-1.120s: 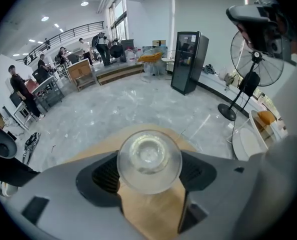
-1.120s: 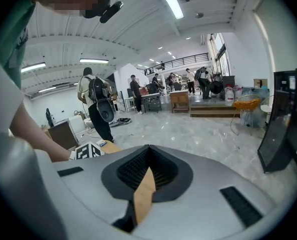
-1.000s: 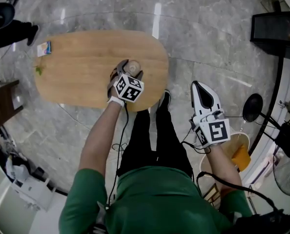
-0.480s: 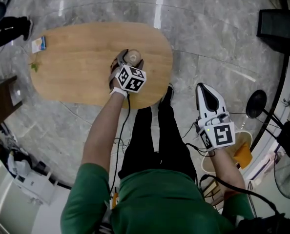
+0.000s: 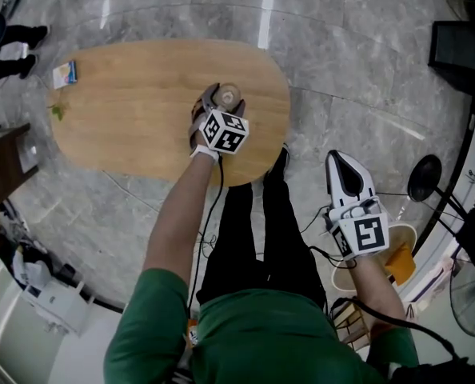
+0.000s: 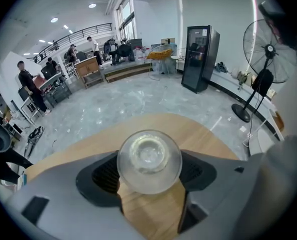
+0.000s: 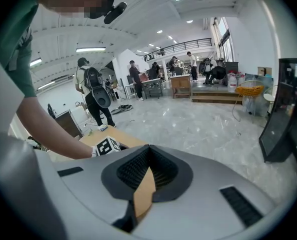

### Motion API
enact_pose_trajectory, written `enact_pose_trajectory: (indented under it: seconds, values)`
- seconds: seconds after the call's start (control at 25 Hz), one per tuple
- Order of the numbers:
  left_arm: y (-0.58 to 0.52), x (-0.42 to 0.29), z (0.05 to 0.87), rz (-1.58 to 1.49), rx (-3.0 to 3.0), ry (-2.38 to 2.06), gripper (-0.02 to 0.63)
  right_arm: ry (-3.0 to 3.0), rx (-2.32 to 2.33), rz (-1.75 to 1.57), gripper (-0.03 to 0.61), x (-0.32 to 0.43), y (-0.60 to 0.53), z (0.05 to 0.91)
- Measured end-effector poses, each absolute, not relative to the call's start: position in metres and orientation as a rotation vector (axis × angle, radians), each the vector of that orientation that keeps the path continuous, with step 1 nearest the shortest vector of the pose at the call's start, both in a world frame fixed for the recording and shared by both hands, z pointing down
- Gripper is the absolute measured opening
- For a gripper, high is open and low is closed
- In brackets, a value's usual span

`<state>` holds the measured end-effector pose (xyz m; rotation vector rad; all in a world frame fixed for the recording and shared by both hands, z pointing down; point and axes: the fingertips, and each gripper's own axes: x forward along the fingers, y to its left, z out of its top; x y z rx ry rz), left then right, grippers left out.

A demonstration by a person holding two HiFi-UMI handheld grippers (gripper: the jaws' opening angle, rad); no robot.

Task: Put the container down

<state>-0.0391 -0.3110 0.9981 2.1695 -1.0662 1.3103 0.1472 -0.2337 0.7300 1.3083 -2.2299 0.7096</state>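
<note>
right gripper (image 5: 336, 159) drawn slightly back

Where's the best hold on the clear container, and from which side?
On its round side wall, one jaw each side across the widest part, coming in from the near edge of the table. The container is circular and smooth, so opposite sides seat evenly. The left claw holds it that way now.

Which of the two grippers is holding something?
The left gripper: over the wooden table, its jaws clamp a clear glass container. The right gripper hangs off the table, shut and empty.
</note>
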Motion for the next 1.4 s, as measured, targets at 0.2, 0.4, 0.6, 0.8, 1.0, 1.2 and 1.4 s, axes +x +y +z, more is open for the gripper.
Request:
enact_pose_trajectory:
  seconds: [0.2,0.4,0.6,0.8,1.0,1.2,1.4]
  values:
    - [-0.313,-0.037,1.003,1.309,2.177,-1.059,0.342,-2.230,1.302,0.718,0.021,0.146,-0.232,0.736]
    - [-0.314,-0.036,1.010,1.319,2.170,-1.054,0.342,-2.233,1.278,0.746,0.021,0.139,-0.226,0.743]
    - [-0.309,-0.041,1.017,1.340,2.167,-1.050,0.343,-2.241,1.251,0.749,0.021,0.129,-0.222,0.744]
    - [-0.303,-0.044,1.025,1.340,2.132,-1.031,0.344,-2.233,1.284,0.730,0.021,0.138,-0.227,0.742]
    - [-0.297,-0.045,1.026,1.345,2.133,-1.028,0.346,-2.218,1.286,0.749,0.021,0.137,-0.221,0.744]
    - [-0.291,-0.054,1.002,1.259,2.105,-1.076,0.350,-2.242,1.290,0.731,0.021,0.128,-0.222,0.733]
    - [-0.267,-0.068,0.936,1.100,2.097,-1.148,0.350,-2.268,1.315,0.693,0.021,0.117,-0.229,0.704]
